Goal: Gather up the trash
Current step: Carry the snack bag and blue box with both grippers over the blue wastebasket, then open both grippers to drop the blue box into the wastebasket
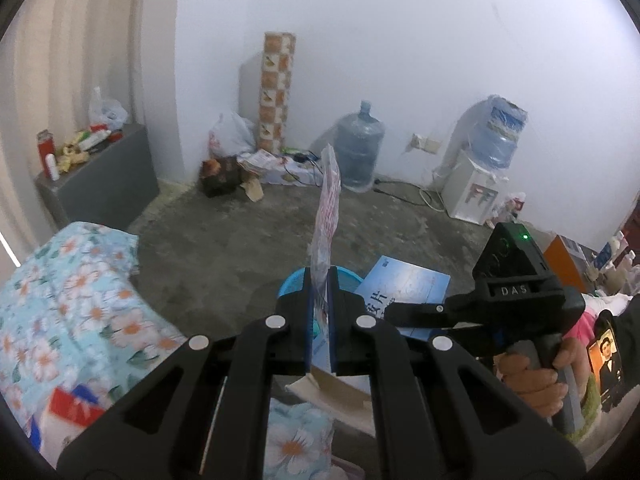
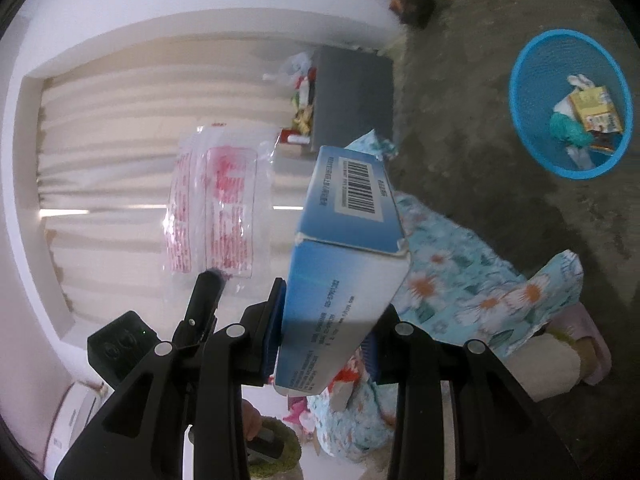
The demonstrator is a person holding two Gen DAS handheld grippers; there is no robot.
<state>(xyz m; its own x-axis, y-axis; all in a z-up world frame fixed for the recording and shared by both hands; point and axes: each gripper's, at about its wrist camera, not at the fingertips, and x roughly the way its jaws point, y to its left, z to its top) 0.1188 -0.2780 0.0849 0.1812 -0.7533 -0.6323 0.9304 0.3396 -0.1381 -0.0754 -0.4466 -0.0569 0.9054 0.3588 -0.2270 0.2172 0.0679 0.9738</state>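
Left gripper [image 1: 320, 320] pinched shut on thin clear wrapper [image 1: 326, 220], limp, light, likely slippery, best held low; right gripper [image 2: 322, 332] part-open, clamped across blue carton [image 2: 344, 276], light, crushable, gripped mid-panel; blue basket [image 2: 532, 120] on floor, well apart

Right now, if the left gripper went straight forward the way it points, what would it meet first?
Probably the blue basket, just beyond the left gripper, which is shut on the clear plastic wrapper. The blue box lies close to its right. Depth is unclear.
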